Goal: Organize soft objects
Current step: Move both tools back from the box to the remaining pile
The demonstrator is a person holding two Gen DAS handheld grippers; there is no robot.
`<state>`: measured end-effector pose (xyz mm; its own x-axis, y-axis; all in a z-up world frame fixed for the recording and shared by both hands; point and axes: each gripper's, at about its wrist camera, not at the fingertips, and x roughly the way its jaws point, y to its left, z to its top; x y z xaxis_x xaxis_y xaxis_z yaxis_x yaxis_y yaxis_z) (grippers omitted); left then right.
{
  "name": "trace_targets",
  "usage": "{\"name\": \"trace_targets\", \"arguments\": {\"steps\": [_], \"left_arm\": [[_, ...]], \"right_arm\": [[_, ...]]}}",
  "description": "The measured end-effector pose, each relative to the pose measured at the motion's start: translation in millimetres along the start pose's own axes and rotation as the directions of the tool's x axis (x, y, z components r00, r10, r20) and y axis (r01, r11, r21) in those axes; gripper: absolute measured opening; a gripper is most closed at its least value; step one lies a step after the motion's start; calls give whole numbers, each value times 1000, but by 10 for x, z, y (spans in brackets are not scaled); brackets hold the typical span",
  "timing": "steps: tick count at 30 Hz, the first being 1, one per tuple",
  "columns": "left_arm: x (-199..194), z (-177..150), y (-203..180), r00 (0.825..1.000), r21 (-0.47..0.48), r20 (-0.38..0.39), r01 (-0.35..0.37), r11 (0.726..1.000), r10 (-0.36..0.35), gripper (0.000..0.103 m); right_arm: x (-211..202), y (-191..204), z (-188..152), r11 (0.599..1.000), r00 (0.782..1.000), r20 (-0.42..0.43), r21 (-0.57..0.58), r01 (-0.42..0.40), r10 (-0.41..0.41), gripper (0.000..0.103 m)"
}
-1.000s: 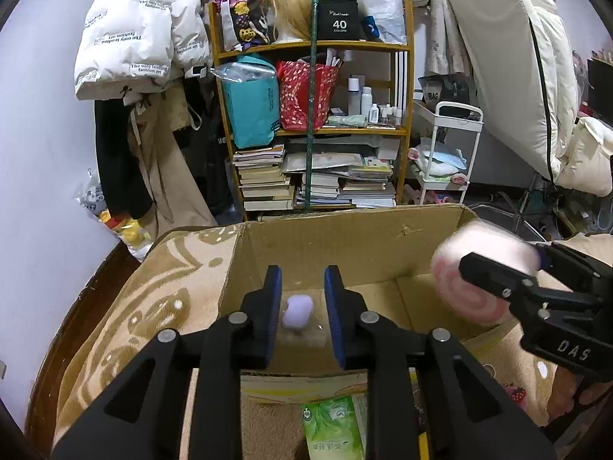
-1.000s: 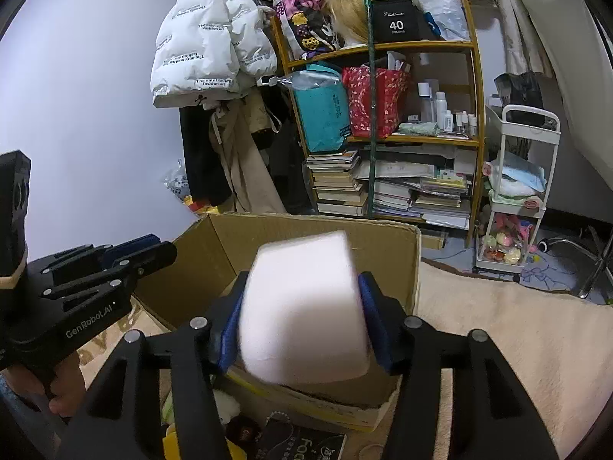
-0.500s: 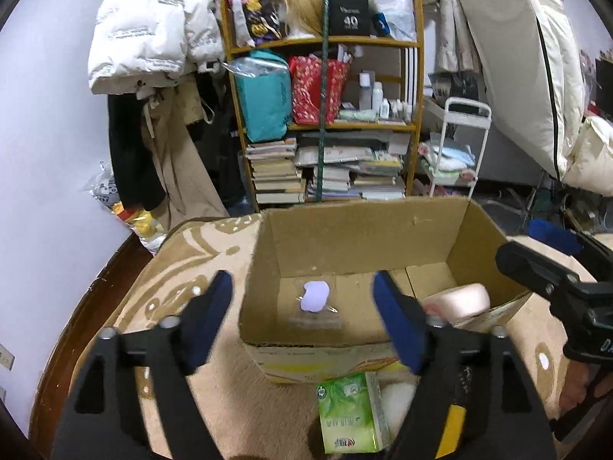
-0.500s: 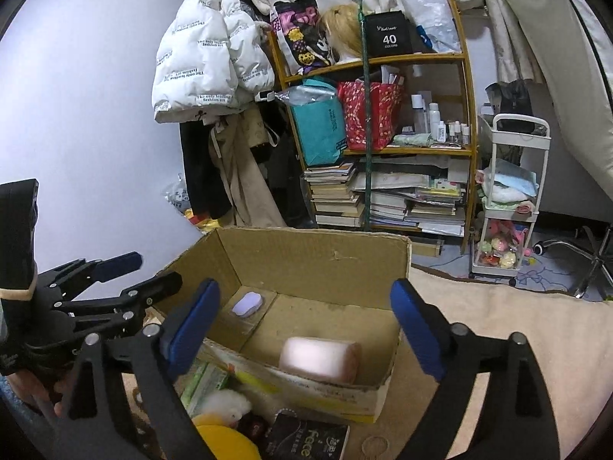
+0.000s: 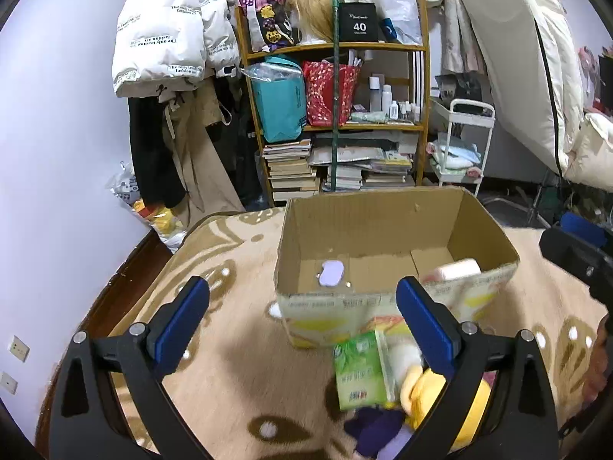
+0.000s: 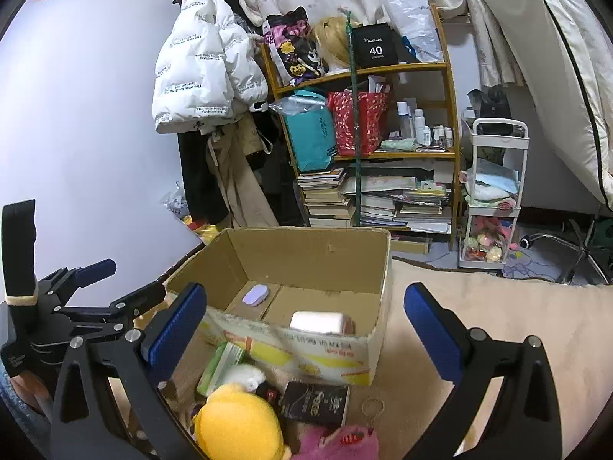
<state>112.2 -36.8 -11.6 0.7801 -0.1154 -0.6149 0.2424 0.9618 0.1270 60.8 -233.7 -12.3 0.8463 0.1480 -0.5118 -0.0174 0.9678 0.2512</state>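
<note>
An open cardboard box (image 5: 364, 222) stands on the beige rug. Inside it lie a small lilac soft piece (image 5: 331, 273) at the left and a pink-and-white roll (image 5: 456, 269) at the right. My left gripper (image 5: 302, 291) hangs before the box, its jaws opening with nothing between them. The right gripper (image 6: 305, 299) is open and empty above the box's (image 6: 306, 253) near wall, over the roll (image 6: 317, 322). In front of the box lie a yellow plush (image 6: 237, 421), a green tissue pack (image 5: 360, 372), a pink plush (image 6: 337, 442) and a white plush (image 6: 245, 375).
A black packet (image 6: 316, 402) and a key ring (image 6: 371, 408) lie by the plush pile. Behind the box stand a crowded bookshelf (image 5: 337, 115), a white trolley (image 5: 459, 145) and hanging coats (image 5: 164, 38). The rug (image 5: 230, 345) ends at dark floor on the left.
Both grippers opened and drew back and up from the box. The lilac piece left the left jaws and the pink-and-white roll left the right jaws; both now lie in the box.
</note>
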Motion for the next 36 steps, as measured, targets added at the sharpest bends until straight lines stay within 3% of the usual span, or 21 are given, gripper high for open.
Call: {"name": "trace_targets", "arguments": {"steps": [13, 22, 36], "left_arm": [[-348, -279, -74, 997, 16, -73, 25, 1000, -24, 97], [-477, -415, -11, 989, -44, -139, 37, 998, -43, 97], [-237, -624, 91, 948, -153, -300, 64, 986, -108, 97]], "right_arm": [[-412, 69, -144, 1000, 1000, -13, -3, 7, -7, 103], [-543, 209, -301, 999, 999, -40, -32, 0, -1, 103], [-338, 395, -552, 993, 989, -148, -109, -41, 24, 103]]}}
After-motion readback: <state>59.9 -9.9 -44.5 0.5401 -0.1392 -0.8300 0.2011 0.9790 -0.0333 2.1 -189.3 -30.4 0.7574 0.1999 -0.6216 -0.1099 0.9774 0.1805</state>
